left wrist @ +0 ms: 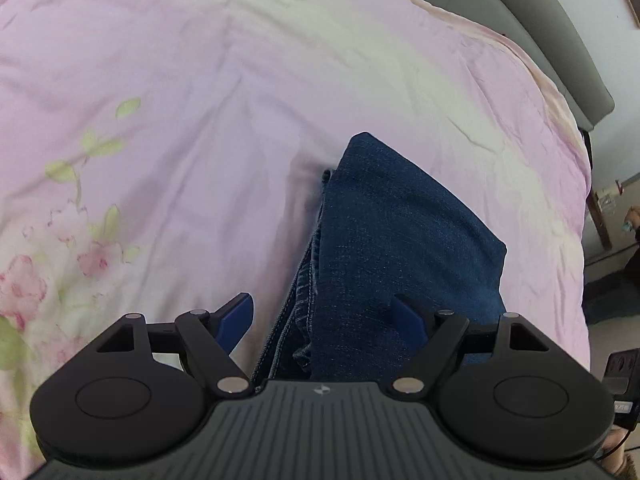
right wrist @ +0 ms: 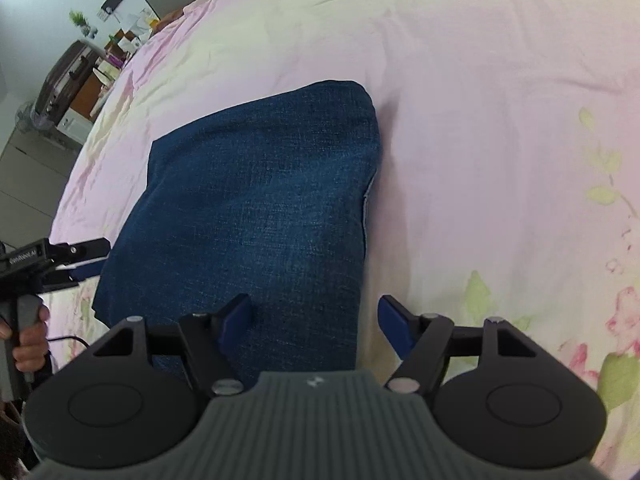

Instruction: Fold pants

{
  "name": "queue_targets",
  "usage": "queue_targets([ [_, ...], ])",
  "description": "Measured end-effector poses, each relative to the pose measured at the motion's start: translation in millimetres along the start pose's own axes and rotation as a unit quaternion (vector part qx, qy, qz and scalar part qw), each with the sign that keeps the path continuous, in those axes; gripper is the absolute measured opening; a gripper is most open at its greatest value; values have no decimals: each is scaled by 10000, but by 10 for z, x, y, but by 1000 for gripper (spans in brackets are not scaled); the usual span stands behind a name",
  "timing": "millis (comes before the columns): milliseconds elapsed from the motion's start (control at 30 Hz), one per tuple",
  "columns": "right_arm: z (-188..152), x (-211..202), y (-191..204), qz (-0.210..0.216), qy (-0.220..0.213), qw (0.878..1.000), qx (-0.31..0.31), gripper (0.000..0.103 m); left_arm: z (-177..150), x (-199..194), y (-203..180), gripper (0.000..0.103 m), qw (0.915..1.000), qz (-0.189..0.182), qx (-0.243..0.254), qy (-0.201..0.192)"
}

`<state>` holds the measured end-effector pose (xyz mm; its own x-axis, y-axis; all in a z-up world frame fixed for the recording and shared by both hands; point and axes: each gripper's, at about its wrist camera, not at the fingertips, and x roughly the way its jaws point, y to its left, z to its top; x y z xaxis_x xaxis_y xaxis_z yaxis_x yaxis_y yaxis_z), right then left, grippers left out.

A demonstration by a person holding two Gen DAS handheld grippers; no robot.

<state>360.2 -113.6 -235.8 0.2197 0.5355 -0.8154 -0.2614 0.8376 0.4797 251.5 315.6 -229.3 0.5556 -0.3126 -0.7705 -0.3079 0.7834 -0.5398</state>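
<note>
Left wrist view: looks along the left tool down onto a bed.
Left tool state: its two blue fingers stand well apart and clamp nothing.
Pants place: the pants, dark blue denim, lie folded into a compact stack on the bedspread, straight ahead of the left tool.
Pants edge: the stacked, stitched layer edges run along the pants' left side and pass between the two fingers; the right finger shows in front of the denim, the left finger in front of the bedspread beside the pants. Whether either one touches cannot be told.
Bedspread: pale pink with a flower and leaf print, creased, reaching out on every side of the pants.
Headboard: a grey padded headboard lies beyond the pants, at the bed's far right edge.

Right wrist view: looks along the right tool onto the same bed.
Right tool state: fingers apart, with nothing held.
Pants place: the pants fill the middle as a smooth, roughly rectangular folded block flat on the bedspread; the near right edge of the pants lies between the right tool's fingers.
Left tool: the left tool is at the pants' near left corner, very close to the denim, with the person's left hand on its grip; its finger gap cannot be made out from here.
Room: a dark suitcase and cluttered furniture stand beyond the pants, past the bed's far left edge.
</note>
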Motion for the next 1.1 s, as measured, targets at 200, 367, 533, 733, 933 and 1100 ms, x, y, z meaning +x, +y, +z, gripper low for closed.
queue_targets([
  [200,78,202,-158,485,30,9977,479,64,21,355,281,100,9975,-497,-494,121],
  [367,143,404,-329,821,119,9926,887,64,42,491,324,98,9962,-761,-367,207],
  [533,198,536,-339,1021,3,9899,980,56,32,540,286,88,9959,-854,-237,182],
  [733,231,521,-270,999,-66,9900,989,37,41,494,195,57,9953,-901,-288,206],
  [933,355,140,80,821,-200,9955,437,19,28,273,104,35,9939,-1039,-370,-23],
  [1100,530,-190,455,933,-359,9950,77,17,42,76,125,33,9911,-1200,-533,-230],
])
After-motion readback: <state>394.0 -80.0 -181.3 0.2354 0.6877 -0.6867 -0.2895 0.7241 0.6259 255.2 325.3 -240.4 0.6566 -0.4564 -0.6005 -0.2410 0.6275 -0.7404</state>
